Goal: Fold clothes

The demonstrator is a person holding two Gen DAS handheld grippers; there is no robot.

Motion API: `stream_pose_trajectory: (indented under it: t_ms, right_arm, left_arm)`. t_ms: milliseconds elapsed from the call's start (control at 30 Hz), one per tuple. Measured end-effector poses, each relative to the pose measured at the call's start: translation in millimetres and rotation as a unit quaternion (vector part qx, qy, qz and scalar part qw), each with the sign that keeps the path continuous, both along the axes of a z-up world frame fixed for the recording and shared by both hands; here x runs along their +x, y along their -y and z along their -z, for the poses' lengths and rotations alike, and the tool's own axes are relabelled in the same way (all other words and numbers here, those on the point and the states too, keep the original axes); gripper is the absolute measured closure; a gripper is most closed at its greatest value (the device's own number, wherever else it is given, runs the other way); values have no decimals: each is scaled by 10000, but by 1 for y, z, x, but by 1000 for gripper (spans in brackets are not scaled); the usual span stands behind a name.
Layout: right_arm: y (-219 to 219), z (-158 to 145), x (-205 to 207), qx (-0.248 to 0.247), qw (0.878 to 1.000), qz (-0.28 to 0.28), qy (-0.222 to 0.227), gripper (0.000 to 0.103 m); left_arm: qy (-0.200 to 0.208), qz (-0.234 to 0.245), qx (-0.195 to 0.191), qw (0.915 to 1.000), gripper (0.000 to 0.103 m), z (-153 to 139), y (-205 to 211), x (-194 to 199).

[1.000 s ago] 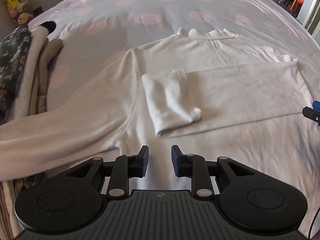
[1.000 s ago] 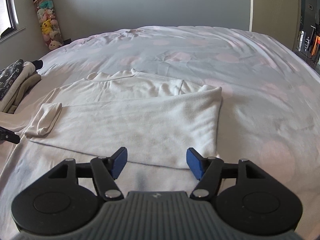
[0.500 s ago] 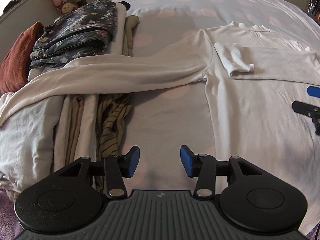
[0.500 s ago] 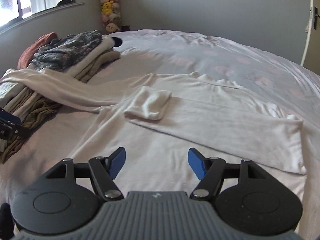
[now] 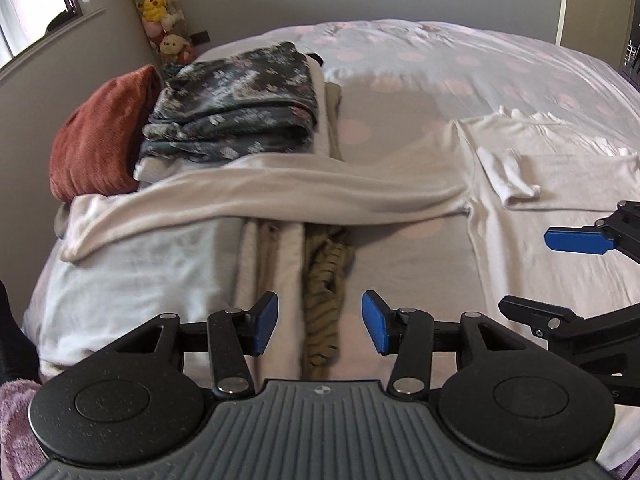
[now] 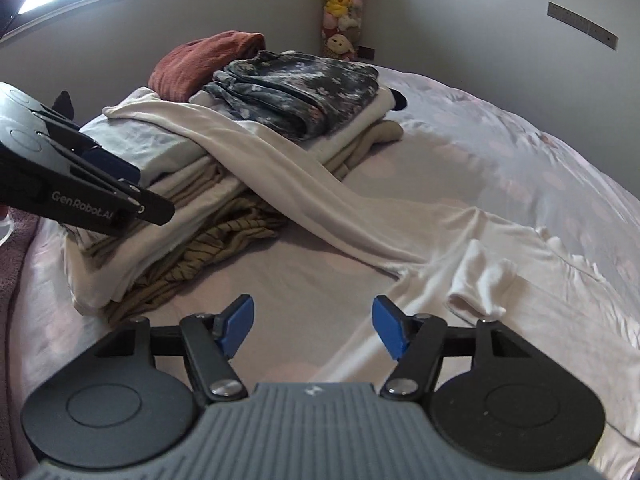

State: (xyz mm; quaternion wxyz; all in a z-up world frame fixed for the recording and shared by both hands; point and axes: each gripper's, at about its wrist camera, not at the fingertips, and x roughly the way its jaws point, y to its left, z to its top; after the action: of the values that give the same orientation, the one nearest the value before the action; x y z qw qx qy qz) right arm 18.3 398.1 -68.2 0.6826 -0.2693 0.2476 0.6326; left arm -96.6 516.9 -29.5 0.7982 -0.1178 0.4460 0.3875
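A white long-sleeved shirt [image 5: 540, 264] lies flat on the bed. One sleeve is folded across its chest, cuff [image 5: 510, 182] uppermost. Its other sleeve [image 5: 280, 194] stretches left and drapes over a pile of clothes. My left gripper [image 5: 320, 328] hovers open above the pile's near edge, nothing between its fingers. My right gripper [image 6: 313, 326] hangs over bare bedding beside the shirt [image 6: 520, 320], its jaws closing on nothing. The draped sleeve [image 6: 300, 168] runs ahead of it. Each gripper shows at the edge of the other's view: the right gripper [image 5: 576, 240] and the left gripper [image 6: 100, 196].
The pile holds a dark floral garment [image 5: 240, 108], a rust-red one [image 5: 96, 140], an olive striped one [image 5: 324, 280] and pale folded layers [image 5: 132, 272]. The bed cover [image 5: 440, 68] is lilac with pink dots. Plush toys [image 5: 160, 0] hang in the corner by a window.
Both views have swung left, away from the folded sleeve and towards the clothes pile and the outstretched sleeve. The left jaws have widened. Both grippers sit higher above the bed.
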Motion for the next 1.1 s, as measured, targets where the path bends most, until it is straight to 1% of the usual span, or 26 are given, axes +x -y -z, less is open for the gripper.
stream_pose_trajectory:
  t_ms: [100,133,233,300,500,700,767,867,1033,1100]
  right_arm:
    - [-22,-12,-15,61,9996,-210,153,47]
    - [-30,-16,-20,85,9994,-286,180,47]
    - [-54,-26,-35,142,9980,-535,292,48]
    - [-71,-30,-47,193,9959,-759,449,48]
    - [-114,-36,-80,260,9858,-1395,895,48]
    - [-150,-36,-107,182,9726,-1903,1322,48]
    - [-161,-34,-114,112,9689,-2024,1420,48]
    - [-174,-31,-122,37,9646,-2152,1521,49]
    - [-195,-18,-131,-206,9600,-2271,1627,59]
    - [-203,-13,-133,-236,9594,-2248,1685,61]
  left_arm:
    - [18,-38,20,10000,59,-4,-20,-14]
    - [-8,-36,34,10000,59,-5,-26,-18]
    - [20,-83,101,9999,59,-7,-45,-31]
    - [78,-159,132,9998,59,-8,-58,-41]
    - [244,-491,122,9984,59,-1,-93,-67]
    - [464,-733,-87,9962,59,9,-114,-89]
    - [493,-784,-197,9955,59,14,-118,-95]
    - [532,-802,-226,9951,59,17,-119,-101]
    - [717,-872,-353,9930,59,21,-123,-107]
    - [738,-891,-356,9926,59,22,-124,-107]
